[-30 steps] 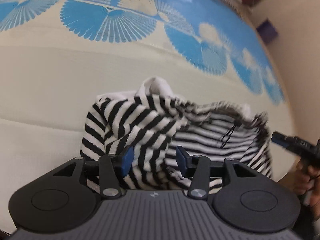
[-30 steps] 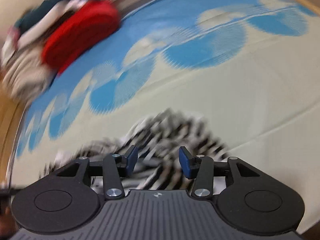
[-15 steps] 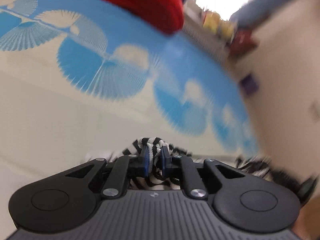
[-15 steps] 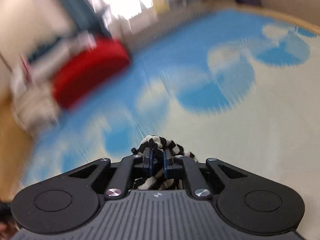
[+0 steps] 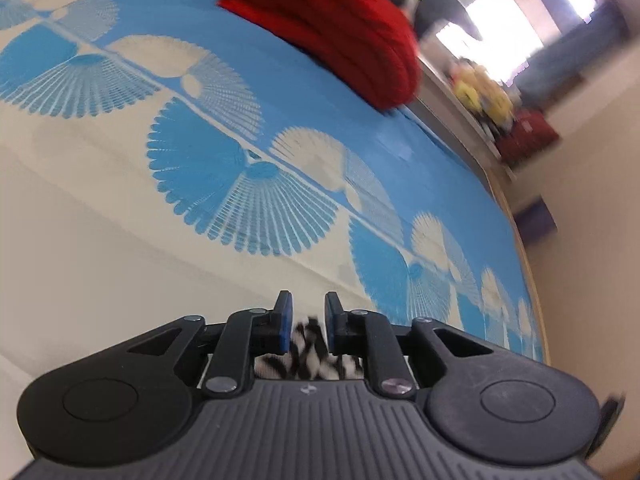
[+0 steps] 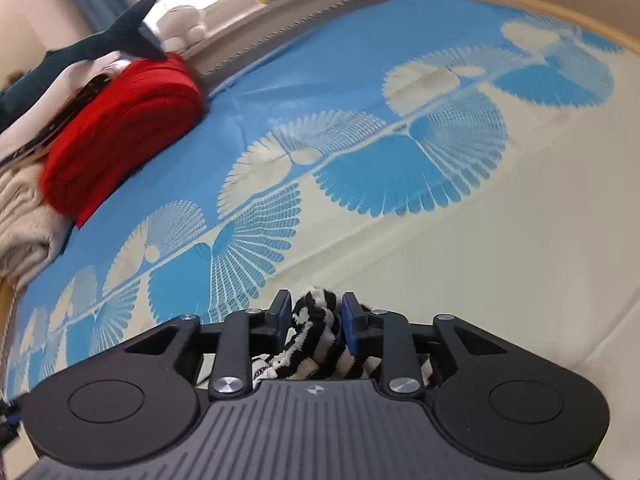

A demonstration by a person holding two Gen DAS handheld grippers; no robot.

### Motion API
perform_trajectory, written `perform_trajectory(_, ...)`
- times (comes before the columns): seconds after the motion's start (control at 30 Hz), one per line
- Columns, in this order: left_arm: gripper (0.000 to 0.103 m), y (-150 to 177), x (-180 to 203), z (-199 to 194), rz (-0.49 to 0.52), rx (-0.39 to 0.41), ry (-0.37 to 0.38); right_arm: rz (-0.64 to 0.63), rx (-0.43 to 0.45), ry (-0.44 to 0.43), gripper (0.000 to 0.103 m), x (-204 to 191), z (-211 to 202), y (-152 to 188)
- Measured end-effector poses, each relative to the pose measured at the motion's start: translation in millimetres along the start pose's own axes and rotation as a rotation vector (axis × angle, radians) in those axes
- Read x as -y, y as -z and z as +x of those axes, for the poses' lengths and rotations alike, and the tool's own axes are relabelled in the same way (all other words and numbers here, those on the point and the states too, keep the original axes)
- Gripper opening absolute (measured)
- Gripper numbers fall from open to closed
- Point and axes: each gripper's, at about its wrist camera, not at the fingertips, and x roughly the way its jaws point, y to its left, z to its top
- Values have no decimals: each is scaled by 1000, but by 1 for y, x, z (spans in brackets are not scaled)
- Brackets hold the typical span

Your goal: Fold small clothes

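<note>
Black-and-white striped garment (image 6: 316,332) seen only as two small bunches, one between the jaws of each tool; rest hidden under the gripper bodies, so unclear whether it lies on the bed (image 6: 480,280) or hangs just above the cream part of the sheet. Right hand-held gripper (image 6: 315,308): jaws just been opening, a knot of striped knit between them, leaning on the right-hand pad with a thin dark gap at the other, so judged slack rather than pinched. Left hand-held gripper (image 5: 308,312): jaws likewise just been opening, a blurred tuft of the same stripes low between the pads and clear of both; parted, gripping nothing firmly. Two separate holds on one garment, probably so that an edge could be carried and laid straight; loosening both together fits setting a fold down rather than taking a fresh grip. Both tools pitched downward toward the sheet, consistent with a lay-down. Plain cream area directly ahead, blue fan print beyond it, likely chosen as open folding room. Red folded blanket (image 6: 120,128) well apart at the far side of the bed, stacked against pale folded laundry (image 6: 24,216) with a plush shark (image 6: 100,44) on top; kept clear of the working zone.
</note>
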Motion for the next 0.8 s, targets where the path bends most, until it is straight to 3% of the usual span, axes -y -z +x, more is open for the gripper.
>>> perform_trajectory(0.03, 40, 4, 3, -5, 51, -16, 3, -23, -3, -17, 39, 1, -5, 0)
perform_trajectory(0.07, 44, 9, 7, -7, 95, -25, 2, -50, -13, -44, 40, 1, -11, 1)
perform_trajectory(0.17, 45, 29, 25, -11, 288, -74, 5, -183, -63, -117, 41, -7, -24, 11)
perform_trajectory(0.23, 48, 41, 34, -7, 364, -110, 22, -286, -124, -168, 45, -20, -26, 23)
perform_trajectory(0.33, 54, 57, 47, 6, 440, -161, 21, -439, -206, -199, 50, -44, -23, 47)
perform_trajectory(0.4, 60, 66, 57, 18, 485, -190, 7, -499, -238, -201, 50, -59, -16, 58)
perform_trajectory(0.5, 60, 76, 67, 36, 524, -213, -35, -543, -273, -196, 51, -75, -4, 69)
perform_trajectory(0.57, 49, 78, 73, 44, 550, -190, -81, -598, -285, -153, 50, -85, 3, 75)
perform_trajectory(0.6, 22, 77, 74, 46, 556, -181, -99, -636, -281, -117, 41, -89, 7, 79)
perform_trajectory(0.63, 3, 75, 73, 49, 550, -181, -106, -658, -267, -102, 7, -92, 8, 81)
perform_trajectory(0.7, 3, 67, 71, 45, 525, -145, -93, -626, -209, -138, 0, -95, 2, 74)
perform_trajectory(0.8, 2, 51, 69, 28, 472, 16, -111, -506, -13, -170, 0, -93, -17, 50)
